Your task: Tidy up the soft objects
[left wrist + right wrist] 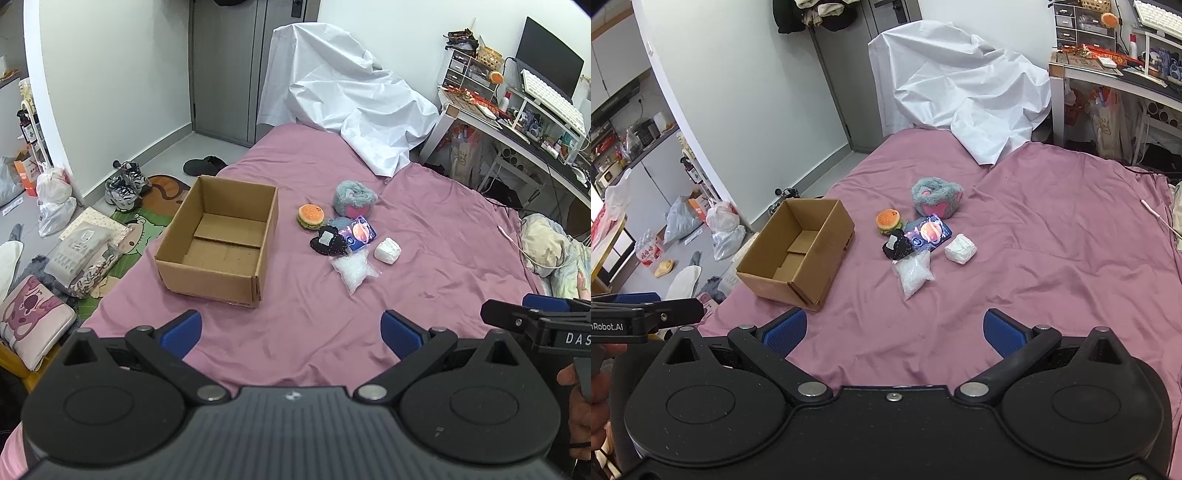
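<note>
Soft toys (343, 225) lie well beyond both spread hand-held grippers (291, 332).

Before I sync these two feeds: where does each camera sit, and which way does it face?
Left wrist: on the left gripper, open, facing down the pink bed toward the cardboard box; right gripper shows at the right edge.
Right wrist: on the right gripper, open, same heading; left gripper's finger at the left edge.
Shared: box, burger plush, bed.

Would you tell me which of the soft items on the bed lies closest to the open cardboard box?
The burger plush, orange bun on top, lies closest to the cardboard box. The grey furry pouch, white bundle and clear bag lie farther right.
</note>
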